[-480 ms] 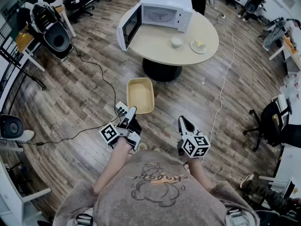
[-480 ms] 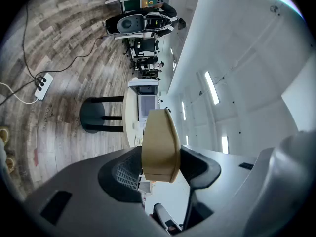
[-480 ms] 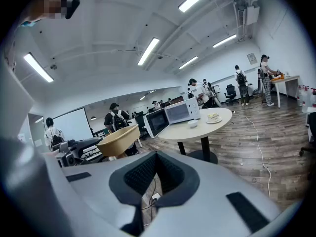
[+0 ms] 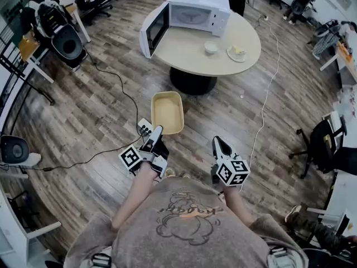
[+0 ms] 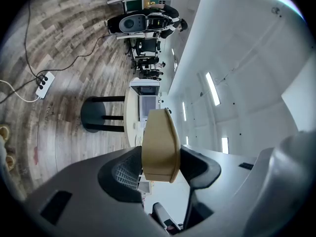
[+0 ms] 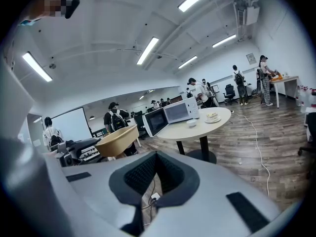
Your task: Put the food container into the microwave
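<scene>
The left gripper [image 4: 155, 130] is clamped on the near wall of the food container [image 4: 167, 111] and holds it out level above the floor, well short of the round worktop [image 4: 189, 54]. There the microwave [image 4: 195, 14] stands with its door [image 4: 153, 31] swung open. The right gripper [image 4: 219, 144] is closed and carries nothing. Risk: the container is pinched at one end only, so its weight could lever it down or slip it from the pads. A power strip [image 4: 144, 128] and cable [image 4: 121, 96] lie on the floor ahead and could cause a trip. The open door could catch the container on approach. Against the earlier frame, grip and carry are unchanged, with no appreciable advance.
</scene>
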{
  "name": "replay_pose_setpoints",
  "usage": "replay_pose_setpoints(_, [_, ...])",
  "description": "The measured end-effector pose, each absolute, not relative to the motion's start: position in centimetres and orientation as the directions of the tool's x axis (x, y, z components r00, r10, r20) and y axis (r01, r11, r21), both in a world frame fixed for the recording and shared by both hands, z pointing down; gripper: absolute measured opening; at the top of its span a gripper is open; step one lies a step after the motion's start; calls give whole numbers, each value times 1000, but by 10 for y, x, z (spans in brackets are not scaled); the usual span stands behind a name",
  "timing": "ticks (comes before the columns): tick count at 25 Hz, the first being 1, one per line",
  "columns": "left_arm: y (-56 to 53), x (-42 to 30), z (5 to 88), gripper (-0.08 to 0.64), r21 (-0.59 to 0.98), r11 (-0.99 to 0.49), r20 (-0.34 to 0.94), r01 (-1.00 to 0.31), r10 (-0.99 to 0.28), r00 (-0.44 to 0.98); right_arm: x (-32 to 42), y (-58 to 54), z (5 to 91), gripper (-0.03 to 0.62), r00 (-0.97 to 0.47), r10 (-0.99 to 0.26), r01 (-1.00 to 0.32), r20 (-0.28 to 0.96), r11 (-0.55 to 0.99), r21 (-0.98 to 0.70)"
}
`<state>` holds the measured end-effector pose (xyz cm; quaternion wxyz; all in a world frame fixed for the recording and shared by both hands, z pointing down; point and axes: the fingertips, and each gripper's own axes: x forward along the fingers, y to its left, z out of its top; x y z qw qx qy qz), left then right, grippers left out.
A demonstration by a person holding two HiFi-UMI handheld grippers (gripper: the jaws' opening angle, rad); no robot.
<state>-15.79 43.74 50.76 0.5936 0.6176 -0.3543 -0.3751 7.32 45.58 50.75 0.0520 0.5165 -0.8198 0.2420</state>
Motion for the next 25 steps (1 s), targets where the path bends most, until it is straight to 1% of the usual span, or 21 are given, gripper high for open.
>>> replay_pose_setpoints(9, [431,-160,503,241,998,-56,-61,24,-865,498,69,458,511,2,-427,-833,-887,351,311,-341])
replay_pose_setpoints(15, [428,-168,516,241,998,-60,-60,17,-850,523,58,457,520,2,-420,-837,-890,350,304,-341])
replay_pose_setpoints(25, [402,-174,525,241,998,-51,-56,24,-851,522,52,427,521,2,-410,-846,-894,342,298,-336])
